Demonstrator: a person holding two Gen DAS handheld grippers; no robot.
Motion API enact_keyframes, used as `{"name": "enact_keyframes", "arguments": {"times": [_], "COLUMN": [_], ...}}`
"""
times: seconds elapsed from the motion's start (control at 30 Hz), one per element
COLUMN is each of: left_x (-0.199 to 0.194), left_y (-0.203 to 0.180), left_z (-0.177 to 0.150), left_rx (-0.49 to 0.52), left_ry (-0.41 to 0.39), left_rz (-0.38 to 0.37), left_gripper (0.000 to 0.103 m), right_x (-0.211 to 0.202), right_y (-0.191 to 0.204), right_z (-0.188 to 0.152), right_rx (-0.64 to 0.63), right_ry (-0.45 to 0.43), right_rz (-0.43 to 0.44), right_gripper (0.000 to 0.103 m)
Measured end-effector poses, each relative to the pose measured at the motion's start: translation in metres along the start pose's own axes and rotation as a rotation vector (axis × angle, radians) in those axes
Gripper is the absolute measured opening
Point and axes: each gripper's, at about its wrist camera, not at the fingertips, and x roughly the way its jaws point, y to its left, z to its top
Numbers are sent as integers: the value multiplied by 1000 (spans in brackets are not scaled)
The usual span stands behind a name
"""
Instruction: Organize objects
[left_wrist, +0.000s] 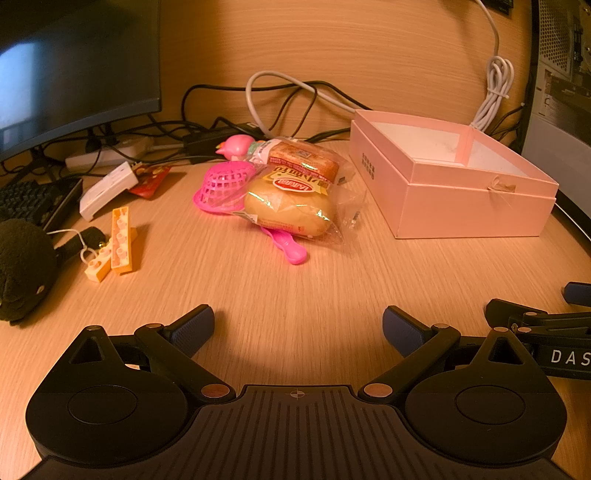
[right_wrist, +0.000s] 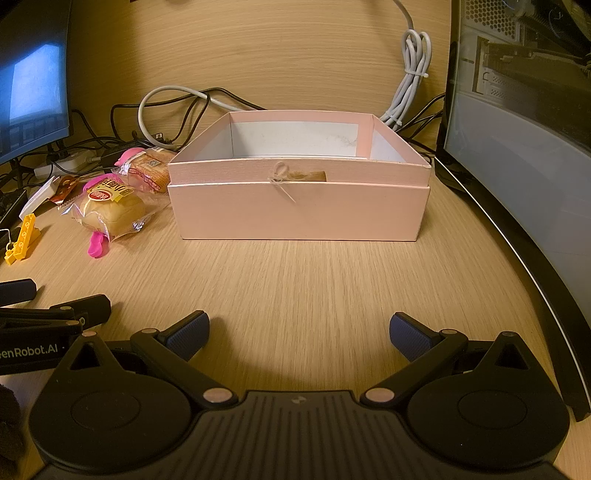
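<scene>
An open pink box (left_wrist: 476, 199) sits on the wooden desk; in the right wrist view the box (right_wrist: 299, 212) is straight ahead and looks empty. Left of it lie a wrapped bread bun (left_wrist: 290, 208), a wrapped cake (left_wrist: 303, 160), a pink toy sieve (left_wrist: 223, 186), a pink toy (left_wrist: 236, 146), yellow bricks (left_wrist: 120, 242), a white adapter (left_wrist: 107, 188) and a red sachet (left_wrist: 151, 181). A black plush (left_wrist: 22, 269) lies at the far left. My left gripper (left_wrist: 298, 328) is open and empty, short of the bun. My right gripper (right_wrist: 299, 334) is open and empty, short of the box.
A monitor (left_wrist: 74, 66) and a keyboard (left_wrist: 33, 201) stand at the left. Cables (left_wrist: 288, 96) and a power strip (left_wrist: 110, 155) run along the back wall. A dark curved monitor (right_wrist: 517, 129) borders the desk on the right.
</scene>
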Motion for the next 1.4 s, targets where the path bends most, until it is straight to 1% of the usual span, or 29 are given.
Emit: {"name": "enact_keyframes", "arguments": {"times": [0.4,0.57,0.63,0.77,0.9,1.0,1.07,1.1,1.17,1.23,1.27,1.33,1.4], "left_x": [0,0,-1,-7,-25,-42,-54,-60,-66,-64,-60,-47,-38], "left_y": [0,0,0,12,38,65,88,103,128,156,168,189,202], "left_z": [0,0,1,7,13,17,20,21,24,30,34,41,47], "left_rx": [1,-3,4,-14,-51,-82,-103,-119,-148,-184,-199,-222,-233], "left_ry": [0,-1,5,26,-19,-60,-91,-110,-127,-95,-66,0,18], "left_rz": [0,4,0,3,12,58,128,176,269,341,355,356,345], "left_gripper": [101,101,100,100,100,100,100,100,100,100,100,100,100], "right_x": [0,1,0,-2,1,3,4,3,-3,-9,-12,-16,-19], "right_y": [-1,-1,1,3,3,1,1,2,4,13,20,35,56], "right_z": [-1,7,6,7,12,17,22,23,24,23,23,25,30], "right_rx": [0,-5,2,13,10,-18,-44,-40,-16,-25,-39,-71,-118], "right_ry": [1,57,68,93,132,166,202,216,215,207,200,188,171], "right_rz": [3,14,0,-14,-13,17,53,70,97,104,111,135,177], "right_gripper": [103,103,103,103,103,103,103,103,103,103,103,103,103]}}
